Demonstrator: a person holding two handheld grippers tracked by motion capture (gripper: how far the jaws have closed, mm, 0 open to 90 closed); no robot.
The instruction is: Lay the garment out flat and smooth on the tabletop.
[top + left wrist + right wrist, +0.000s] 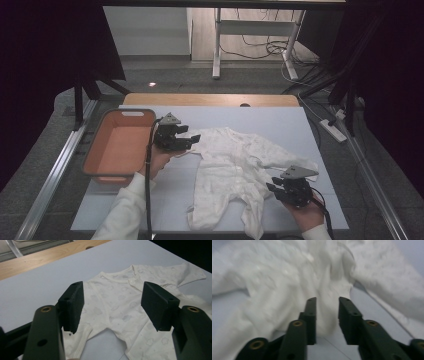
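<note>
A white baby onesie (230, 165) lies spread on the pale blue mat (285, 125), neck toward the far side and legs toward the near edge. My left gripper (192, 141) hovers at the onesie's left sleeve, open, with nothing between its jaws. In the left gripper view the onesie (117, 305) lies beyond the wide-apart gripper (112, 287). My right gripper (272, 186) sits low at the right leg of the garment. In the right gripper view its jaws stand a little apart (327, 300), with a fold of the white cloth (287, 277) in the gap and the pads not pressing it.
An orange tub with a grey rim (127, 111) stands empty at the mat's left edge. The wooden tabletop (210, 99) shows past the mat's far edge. Metal rails run along both sides of the table, and cables lie on the floor behind.
</note>
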